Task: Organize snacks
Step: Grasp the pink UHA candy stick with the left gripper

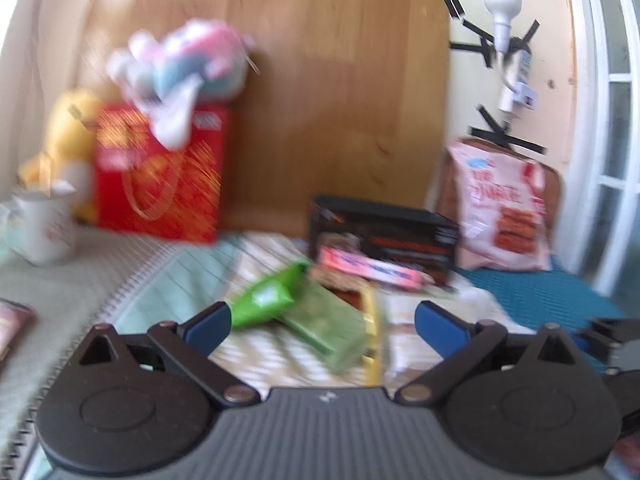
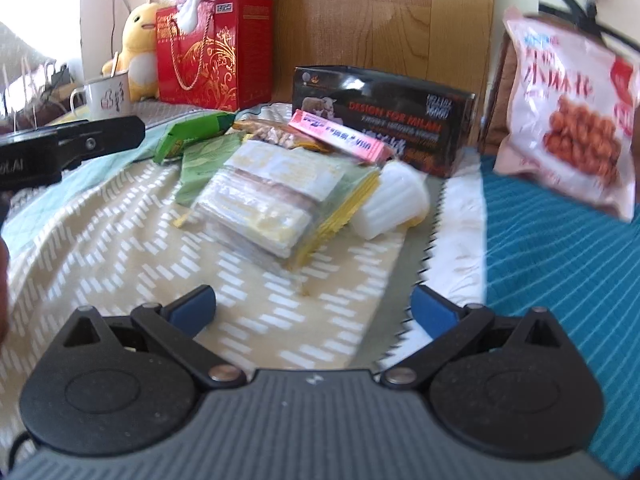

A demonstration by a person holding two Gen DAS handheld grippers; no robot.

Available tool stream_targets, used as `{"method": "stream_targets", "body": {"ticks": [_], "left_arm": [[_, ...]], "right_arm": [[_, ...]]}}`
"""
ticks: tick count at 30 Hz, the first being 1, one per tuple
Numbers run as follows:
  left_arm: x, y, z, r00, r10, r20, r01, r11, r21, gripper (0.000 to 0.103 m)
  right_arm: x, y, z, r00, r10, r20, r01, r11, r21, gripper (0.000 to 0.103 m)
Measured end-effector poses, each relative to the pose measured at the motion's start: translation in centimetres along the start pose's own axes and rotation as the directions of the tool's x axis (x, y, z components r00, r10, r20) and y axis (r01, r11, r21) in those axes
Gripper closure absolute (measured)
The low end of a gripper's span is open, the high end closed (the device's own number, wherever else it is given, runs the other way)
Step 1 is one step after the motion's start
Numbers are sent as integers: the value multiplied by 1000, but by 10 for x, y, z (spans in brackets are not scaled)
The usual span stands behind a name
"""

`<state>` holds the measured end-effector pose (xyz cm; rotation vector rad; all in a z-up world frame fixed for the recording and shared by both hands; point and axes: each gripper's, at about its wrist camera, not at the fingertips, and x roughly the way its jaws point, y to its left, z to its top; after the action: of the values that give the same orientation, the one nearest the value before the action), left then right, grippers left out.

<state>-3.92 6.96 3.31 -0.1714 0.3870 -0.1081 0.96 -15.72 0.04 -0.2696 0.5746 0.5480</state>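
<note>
Left gripper and right gripper: jaws released, empty; snack pile just beyond, black box far.

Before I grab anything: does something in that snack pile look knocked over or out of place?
Yes. The white ribbed jelly cup lies tipped on its side beside the clear zip bag of snacks, and the pink bar leans askew against the black box. The packets overlap in a loose heap. Nothing looks spilled or torn.
</note>
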Motion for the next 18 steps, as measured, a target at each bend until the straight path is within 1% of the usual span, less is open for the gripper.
{"method": "stream_targets", "body": {"ticks": [1, 2, 3, 4, 5, 6, 7, 8, 9, 10, 11, 12, 13, 15, 17, 18], "left_arm": [[4, 2, 4, 998, -52, -36, 51, 998, -25, 7], [9, 4, 9, 992, -100, -72, 96, 994, -55, 10], [16, 4, 11, 984, -142, -108, 133, 987, -88, 15], [24, 5, 13, 973, -180, -145, 164, 979, -117, 20], [34, 5, 13, 959, -211, -188, 187, 972, -141, 31], [44, 5, 12, 943, -236, -234, 201, 966, -164, 42], [54, 5, 10, 924, -262, -278, 215, 958, -190, 46], [63, 4, 6, 904, -292, -311, 231, 948, -219, 51], [69, 3, 3, 894, -310, -325, 240, 941, -237, 51], [72, 1, 0, 896, -303, -325, 235, 944, -231, 52], [73, -1, 0, 895, -302, -328, 238, 945, -222, 54], [72, -3, 1, 892, -310, -330, 245, 943, -225, 55], [68, -5, 4, 888, -320, -330, 253, 940, -230, 55], [55, -9, 14, 897, -325, -301, 271, 940, -209, 55], [49, -12, 29, 900, -340, -273, 293, 935, -198, 55], [50, -14, 39, 901, -348, -259, 303, 932, -198, 55]], "right_arm": [[-3, 0, 2, 1000, 4, 8, -4, 999, -41, 11], [-4, 0, 4, 1000, 17, 8, -16, 997, -77, 14], [-4, 1, 6, 999, 33, 1, -33, 994, -101, 21], [-3, 1, 9, 999, 52, -10, -53, 992, -116, 30], [0, 1, 12, 997, 70, -24, -72, 990, -124, 35], [4, 2, 14, 996, 85, -38, -90, 988, -127, 42], [8, 2, 17, 993, 104, -49, -109, 986, -125, 48], [12, 1, 20, 990, 127, -54, -133, 984, -121, 51], [15, 1, 22, 987, 151, -59, -157, 980, -119, 55], [18, 2, 24, 983, 171, -65, -178, 977, -119, 58], [20, 3, 24, 982, 180, -61, -186, 975, -118, 58], [21, 2, 25, 979, 191, -64, -197, 974, -114, 65], [20, 1, 26, 980, 189, -68, -196, 975, -103, 77], [6, -4, 31, 978, 205, -42, -208, 975, -77, 78], [-14, -11, 41, 974, 228, 19, -226, 972, -71, 78], [-22, -14, 48, 973, 225, 55, -221, 972, -76, 78]]}}
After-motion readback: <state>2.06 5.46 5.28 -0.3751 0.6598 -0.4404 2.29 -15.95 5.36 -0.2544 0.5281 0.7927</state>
